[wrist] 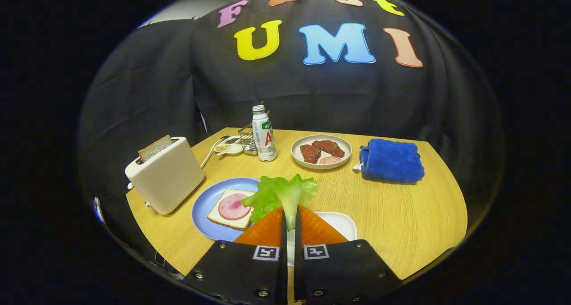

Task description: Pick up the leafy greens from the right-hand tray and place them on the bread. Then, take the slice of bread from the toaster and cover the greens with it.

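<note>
The round wooden counter (401, 216) fills the lower half of the frame. At centre left stands one cream toaster (166, 175) with a single slice of brown bread (154, 147) poking out of its slot. To its right, toward lower centre, lies one blue plate (206, 202) carrying one slice of bread (232, 212) topped with a round of pink ham (233, 206). At centre right sits one folded blue towel (391, 160). Left of the towel, one cream dish (321, 151) holds two dark pieces of meat (322, 150) and one pale pink slice. Just beyond the tongs, at lower centre, a white tray (342, 224) shows behind the right finger. At upper centre of the counter stands one white bottle (263, 134), with a small wire rack (246, 139) and a divided condiment dish (228, 146) to its left.

The tongs (291, 221) are drawn narrow, both fingers pressing on the pale stem of the leafy greens (281, 194). The one green leaf spreads ahead of the fingertips, lifted, its left edge overlapping the blue plate and the ham-topped bread.
</note>
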The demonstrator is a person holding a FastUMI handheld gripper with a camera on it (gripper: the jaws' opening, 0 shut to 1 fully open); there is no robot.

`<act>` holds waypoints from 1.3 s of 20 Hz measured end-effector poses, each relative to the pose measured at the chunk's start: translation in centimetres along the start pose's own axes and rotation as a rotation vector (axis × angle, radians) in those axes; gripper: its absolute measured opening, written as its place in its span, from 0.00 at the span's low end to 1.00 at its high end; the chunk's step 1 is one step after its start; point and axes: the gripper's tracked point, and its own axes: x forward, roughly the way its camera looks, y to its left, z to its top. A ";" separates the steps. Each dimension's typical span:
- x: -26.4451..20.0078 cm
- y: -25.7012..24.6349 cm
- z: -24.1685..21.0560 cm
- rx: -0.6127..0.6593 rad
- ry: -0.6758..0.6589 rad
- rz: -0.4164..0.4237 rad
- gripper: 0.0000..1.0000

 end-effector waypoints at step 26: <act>7.7 10.5 -3.5 0.033 0.081 0.060 0.06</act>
